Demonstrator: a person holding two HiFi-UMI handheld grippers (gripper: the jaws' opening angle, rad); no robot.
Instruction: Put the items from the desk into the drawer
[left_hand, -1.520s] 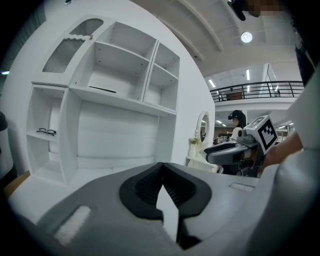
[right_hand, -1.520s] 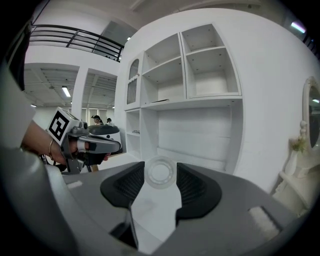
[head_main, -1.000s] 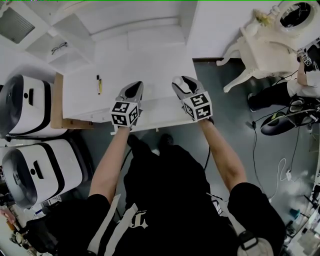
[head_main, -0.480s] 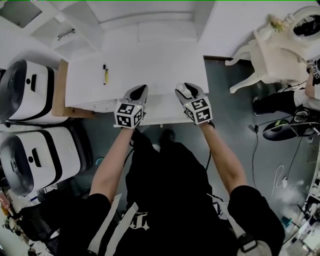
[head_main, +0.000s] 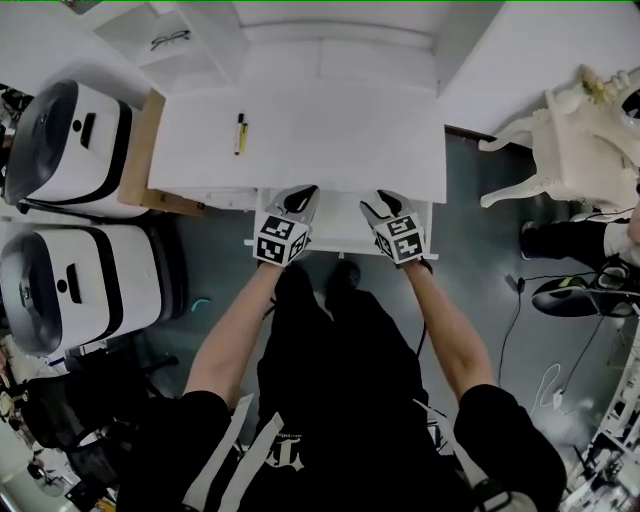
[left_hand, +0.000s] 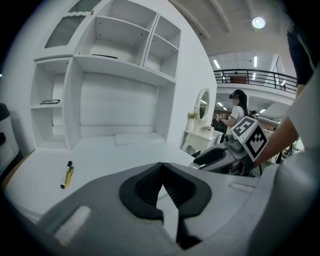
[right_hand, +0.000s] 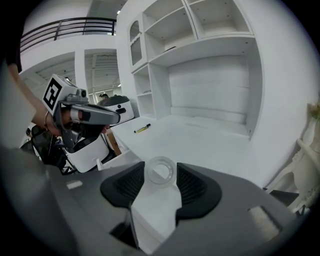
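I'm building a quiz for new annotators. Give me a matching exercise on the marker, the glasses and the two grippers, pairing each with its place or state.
Things:
1. marker
2. glasses
3. left gripper
4. right gripper

Places or states:
A. jaws apart, with a clear ring between them
B. lying on the desk top
C. jaws together, nothing between them
D. on a side shelf

Pairs: 1-B, 2-D, 3-C, 4-A
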